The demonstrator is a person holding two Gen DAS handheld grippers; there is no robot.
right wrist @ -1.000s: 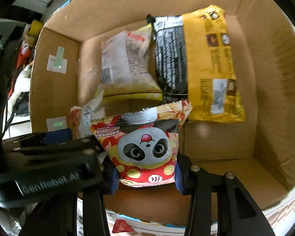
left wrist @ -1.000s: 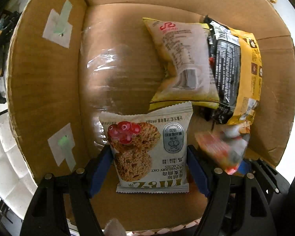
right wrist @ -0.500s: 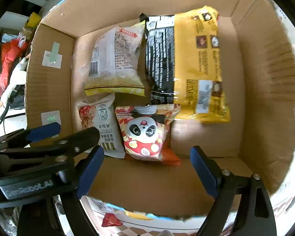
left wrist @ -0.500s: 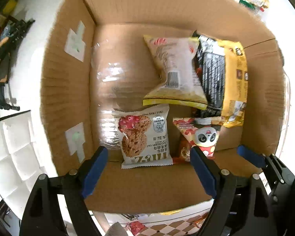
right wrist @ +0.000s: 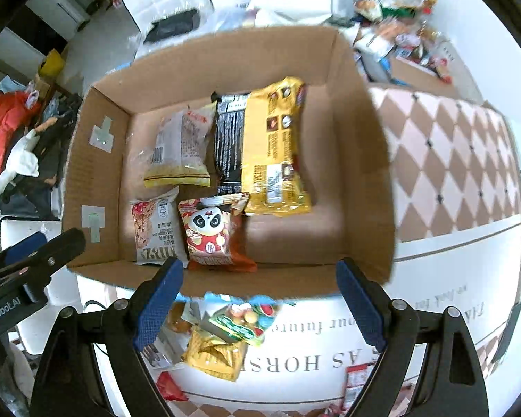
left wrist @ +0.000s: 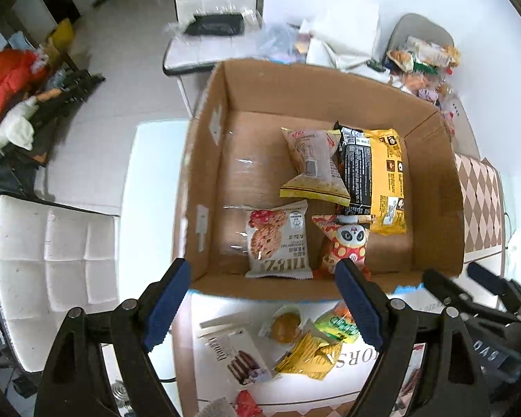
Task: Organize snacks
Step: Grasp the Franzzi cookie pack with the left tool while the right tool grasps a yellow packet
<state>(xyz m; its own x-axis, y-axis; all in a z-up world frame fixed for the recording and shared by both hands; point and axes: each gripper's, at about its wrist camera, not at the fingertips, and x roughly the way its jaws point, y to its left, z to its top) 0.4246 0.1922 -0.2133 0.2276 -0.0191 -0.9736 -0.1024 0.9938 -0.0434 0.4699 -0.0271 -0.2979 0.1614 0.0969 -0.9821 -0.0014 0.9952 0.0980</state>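
Above the cardboard box [left wrist: 212, 160], left gripper [left wrist: 264, 307] and right gripper [right wrist: 258, 300] have risen, jaws wide and empty; cranberry oat cookie pack [left wrist: 278, 241] and panda snack pack [right wrist: 210, 234] now lie released inside.

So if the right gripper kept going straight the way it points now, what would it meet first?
Probably the near wall of the cardboard box, or the bare box floor just past it; the open right gripper holds nothing, and depth is hard to judge.

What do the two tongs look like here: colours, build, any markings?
Both match: the left tongs and right tongs have black plastic arms with silver rivets and blue pads on the fingers. The right view shows white "GenRobot.AI" lettering on the left unit's black body. No sleeves or cables visible.
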